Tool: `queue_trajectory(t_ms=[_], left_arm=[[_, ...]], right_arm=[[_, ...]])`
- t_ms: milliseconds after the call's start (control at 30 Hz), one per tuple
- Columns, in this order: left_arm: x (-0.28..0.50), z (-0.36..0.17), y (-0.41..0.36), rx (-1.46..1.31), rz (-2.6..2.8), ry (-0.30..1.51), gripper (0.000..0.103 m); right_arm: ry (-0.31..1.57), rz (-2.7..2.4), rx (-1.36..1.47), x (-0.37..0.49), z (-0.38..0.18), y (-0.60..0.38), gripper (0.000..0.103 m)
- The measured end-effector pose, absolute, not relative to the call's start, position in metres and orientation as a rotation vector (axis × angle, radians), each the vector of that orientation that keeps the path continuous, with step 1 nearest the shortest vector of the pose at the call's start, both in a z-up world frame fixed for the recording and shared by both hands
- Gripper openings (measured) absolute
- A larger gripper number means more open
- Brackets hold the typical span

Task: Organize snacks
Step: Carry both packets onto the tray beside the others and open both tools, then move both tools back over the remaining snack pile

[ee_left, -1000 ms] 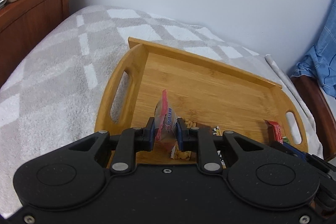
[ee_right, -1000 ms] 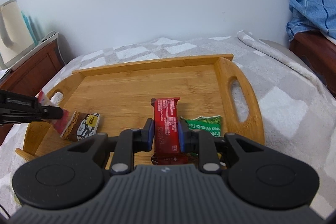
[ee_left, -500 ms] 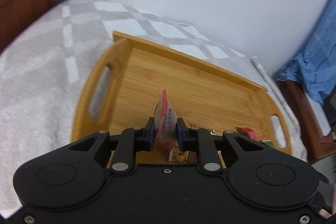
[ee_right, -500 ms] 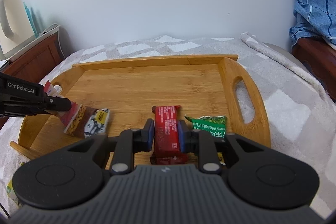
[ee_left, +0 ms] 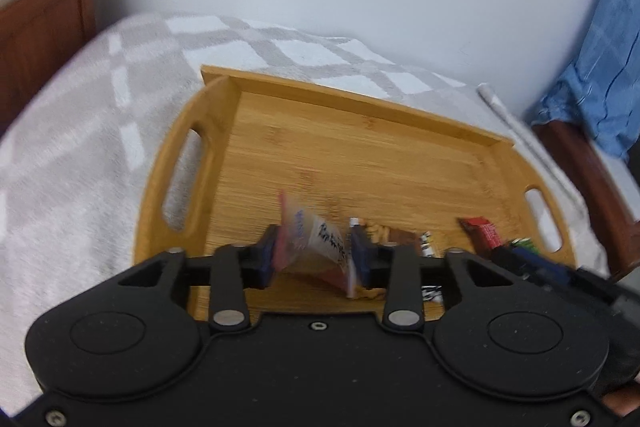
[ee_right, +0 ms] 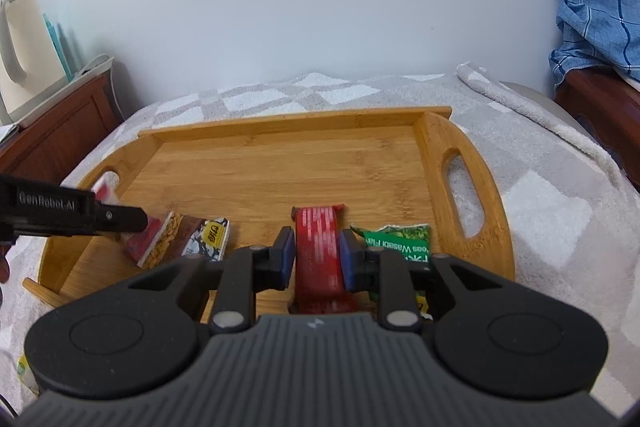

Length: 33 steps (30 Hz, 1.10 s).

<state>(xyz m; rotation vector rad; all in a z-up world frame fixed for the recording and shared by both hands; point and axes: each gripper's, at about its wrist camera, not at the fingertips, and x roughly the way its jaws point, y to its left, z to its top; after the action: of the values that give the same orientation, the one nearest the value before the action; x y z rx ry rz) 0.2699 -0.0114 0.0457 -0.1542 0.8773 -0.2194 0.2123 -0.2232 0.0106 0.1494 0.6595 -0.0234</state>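
Left gripper point(ee_left: 314, 253): jaws are opening. The peanut packet point(ee_left: 316, 241) sits between them, slack, its lower end on the floor of the wooden tray point(ee_left: 360, 147) near the front left corner. The pads no longer pinch it flat.

Right gripper point(ee_right: 316, 255): jaws are opening. The red snack bar point(ee_right: 320, 247) lies flat on the tray between them, a narrow gap showing at the left pad. The green pea packet point(ee_right: 400, 243) lies just beside the bar on its right.

The tray rests on a checked blanket point(ee_right: 540, 211) covering a bed.
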Motion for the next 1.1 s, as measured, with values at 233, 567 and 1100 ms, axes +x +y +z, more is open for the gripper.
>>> queue_trajectory(t_ms=[233,567,1100], left_arm=[[0.257,0.056,-0.012,-0.080,-0.199,0.836,0.065],[0.219,0.079,-0.016,-0.017,-0.214,0.757,0.091],[0.131,0.089,-0.020,0.013,-0.230,0.705,0.096]], right_arm=[[0.612,-0.023,0.183,0.207,0.021,-0.231,0.045],[0.556,-0.036,0.213,0.181,0.035,-0.242,0.063],[0.492,-0.016,0.161,0.107,0.041,-0.237,0.079]])
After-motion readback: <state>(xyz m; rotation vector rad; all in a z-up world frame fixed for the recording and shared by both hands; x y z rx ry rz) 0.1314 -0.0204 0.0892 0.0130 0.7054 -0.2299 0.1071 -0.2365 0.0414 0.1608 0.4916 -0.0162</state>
